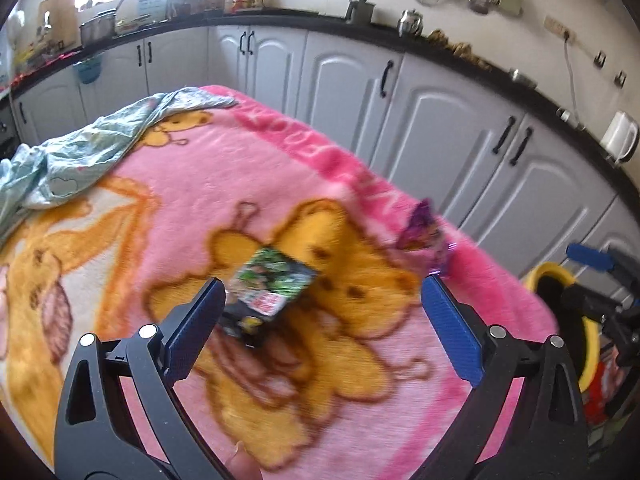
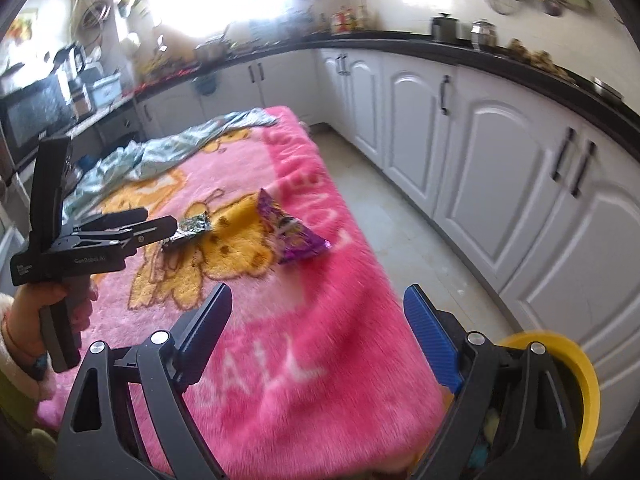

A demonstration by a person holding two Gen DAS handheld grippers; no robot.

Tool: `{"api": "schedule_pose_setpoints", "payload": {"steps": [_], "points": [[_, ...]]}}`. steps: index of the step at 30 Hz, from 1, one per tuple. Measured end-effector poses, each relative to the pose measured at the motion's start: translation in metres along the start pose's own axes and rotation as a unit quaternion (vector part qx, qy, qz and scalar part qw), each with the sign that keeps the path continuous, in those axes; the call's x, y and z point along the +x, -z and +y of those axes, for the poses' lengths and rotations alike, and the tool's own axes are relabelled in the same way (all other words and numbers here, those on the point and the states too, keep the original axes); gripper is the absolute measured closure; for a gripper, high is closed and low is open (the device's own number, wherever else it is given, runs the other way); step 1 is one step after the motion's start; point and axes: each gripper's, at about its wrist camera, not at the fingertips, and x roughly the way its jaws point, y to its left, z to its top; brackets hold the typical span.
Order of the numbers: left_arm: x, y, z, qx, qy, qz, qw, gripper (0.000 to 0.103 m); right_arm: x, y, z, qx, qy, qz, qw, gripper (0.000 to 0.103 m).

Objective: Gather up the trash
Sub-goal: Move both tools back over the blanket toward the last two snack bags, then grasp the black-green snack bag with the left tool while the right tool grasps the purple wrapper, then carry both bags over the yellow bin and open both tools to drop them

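Your left gripper (image 1: pixel 320 312) gapes wide above the green wrapper (image 1: pixel 272 284) on the pink blanket (image 1: pixel 200 184); only your right view shows the purple packet (image 2: pixel 292 232) beside that wrapper, right gripper (image 2: pixel 316 320) spread empty.

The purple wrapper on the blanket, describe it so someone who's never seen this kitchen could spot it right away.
Find the pink blanket with the yellow cartoon bear. The purple wrapper lies near the blanket's edge facing the white cabinets. Unlike the green wrapper beside it, it is shiny purple and puffed into a pointed shape.
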Motion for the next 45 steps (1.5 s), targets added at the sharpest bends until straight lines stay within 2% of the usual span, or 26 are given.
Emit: {"api": "schedule_pose_setpoints", "payload": {"steps": [4,8,13,15,17,18,21,22,23,25,29,35,39,45], "points": [[0.019,-0.001,0.016,0.004,-0.004,0.024,0.9997,0.013,0.032,-0.016,0.011,-0.024,-0.007,0.021,0.999,0.018],[0.038,0.000,0.025,0.012,0.018,0.053,0.9983,0.013,0.070,-0.031,0.018,-0.043,-0.008,0.043,0.998,0.018],[0.053,0.003,0.031,0.012,0.022,0.070,0.9972,0.013,0.115,-0.041,0.021,-0.056,-0.003,0.083,0.995,0.020],[0.057,0.005,0.033,0.008,0.025,0.074,0.9969,0.017,0.127,-0.040,0.020,-0.053,-0.004,0.097,0.994,0.032],[0.057,0.006,0.035,0.001,0.024,0.073,0.9971,0.030,0.136,-0.038,0.017,-0.043,-0.010,0.113,0.993,0.056],[0.056,0.008,0.037,-0.003,0.023,0.070,0.9973,0.034,0.138,-0.035,0.017,-0.038,-0.014,0.116,0.992,0.057],[0.053,0.009,0.041,-0.010,0.018,0.065,0.9977,0.057,0.131,-0.027,0.021,-0.038,-0.019,0.106,0.993,0.059],[0.053,0.009,0.043,-0.012,0.017,0.064,0.9977,0.061,0.127,-0.023,0.023,-0.037,-0.023,0.104,0.994,0.059],[0.051,0.010,0.045,-0.018,0.024,0.064,0.9975,0.063,0.125,-0.020,0.025,-0.037,-0.025,0.104,0.994,0.063],[0.049,0.010,0.047,-0.022,0.024,0.064,0.9974,0.066,0.115,-0.012,0.031,-0.042,-0.033,0.102,0.993,0.063],[0.042,0.014,0.043,-0.022,0.030,0.065,0.9972,0.084,0.099,0.003,0.043,-0.054,-0.048,0.103,0.992,0.064],[0.026,0.025,0.030,-0.032,0.063,0.061,0.9956,0.089,0.068,0.027,0.050,-0.045,-0.075,0.102,0.991,0.064],[0.007,0.029,0.006,-0.013,0.086,0.046,0.9952,0.089,0.040,0.038,0.043,-0.017,-0.095,0.090,0.991,0.064],[-0.015,0.028,-0.036,0.017,0.123,0.031,0.9918,0.089,-0.011,0.053,0.021,0.010,-0.088,0.062,0.994,0.064]]}}
